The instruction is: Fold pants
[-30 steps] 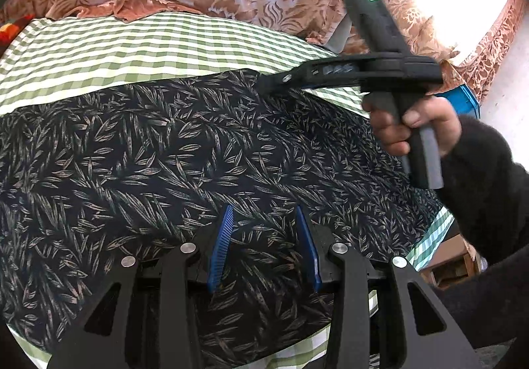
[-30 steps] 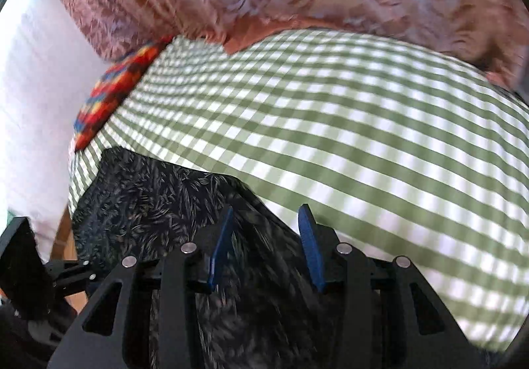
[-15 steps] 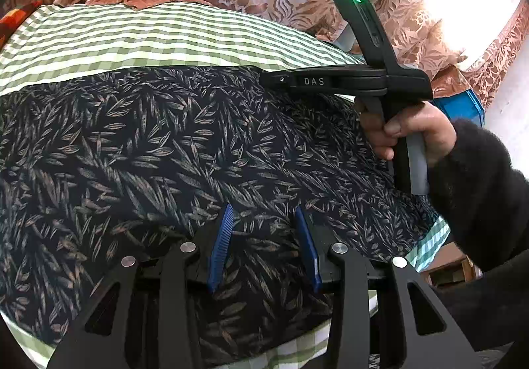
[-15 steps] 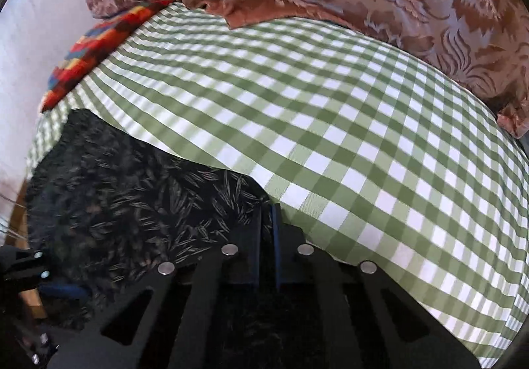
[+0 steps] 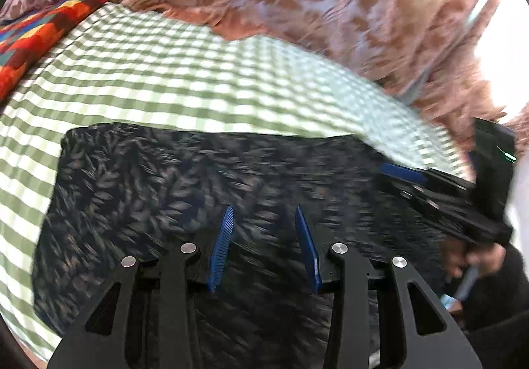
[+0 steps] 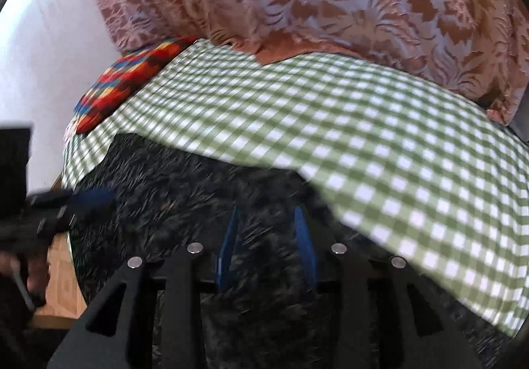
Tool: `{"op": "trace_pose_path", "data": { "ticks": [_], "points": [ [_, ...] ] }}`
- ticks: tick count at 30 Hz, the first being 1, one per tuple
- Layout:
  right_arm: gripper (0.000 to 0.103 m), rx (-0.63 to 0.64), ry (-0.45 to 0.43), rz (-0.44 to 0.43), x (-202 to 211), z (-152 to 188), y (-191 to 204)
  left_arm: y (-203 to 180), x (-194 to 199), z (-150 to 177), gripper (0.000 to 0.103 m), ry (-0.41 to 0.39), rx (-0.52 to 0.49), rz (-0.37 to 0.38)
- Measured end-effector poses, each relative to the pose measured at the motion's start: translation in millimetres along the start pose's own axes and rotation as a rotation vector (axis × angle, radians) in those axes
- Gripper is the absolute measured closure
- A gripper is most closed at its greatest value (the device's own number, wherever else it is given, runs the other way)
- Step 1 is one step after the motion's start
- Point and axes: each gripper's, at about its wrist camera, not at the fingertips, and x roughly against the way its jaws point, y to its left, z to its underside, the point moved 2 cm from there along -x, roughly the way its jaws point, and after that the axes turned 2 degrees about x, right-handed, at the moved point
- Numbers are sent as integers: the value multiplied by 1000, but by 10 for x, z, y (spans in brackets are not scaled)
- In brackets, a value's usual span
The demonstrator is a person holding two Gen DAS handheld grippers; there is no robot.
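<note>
Lying flat on the checked cloth (image 5: 172, 78), the pants (image 5: 185, 184) form a dark, roughly folded block at its near edge. Both claws hang over them: the left claw (image 5: 264, 246) stands part open with nothing between its blue pads, and the right claw (image 6: 267, 243) is opening, fabric showing behind the gap but not pinched as far as I can tell. To my eye the next fold wants each claw biting a corner of one short edge, both layers together, then lifting evenly and carrying it across so the edges meet square.
</note>
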Motion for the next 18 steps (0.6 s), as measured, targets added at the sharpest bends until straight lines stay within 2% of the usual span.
{"op": "trace_pose_path", "data": {
  "ticks": [3,5,7,12,13,16,18],
  "points": [
    [68,-5,26,44,-125,89,12,151,-202,-53,66,52,-12,-102],
    [67,-17,47,106,-211,142,-48,261,-325,-40,68,49,-13,-99],
    [67,-65,56,78,-319,206,-161,273,-325,-26,68,25,-24,-106],
    [67,-69,26,73,-313,226,-184,276,-98,16,68,-11,20,-106],
    [66,-65,26,75,-303,226,-175,345,39,43,62,-33,60,-96],
    [65,-62,23,82,-271,230,-155,617,439,131,61,-104,202,-30],
    [58,-68,10,73,-202,229,-123,821,682,224,61,-147,286,-11]
  ]
}}
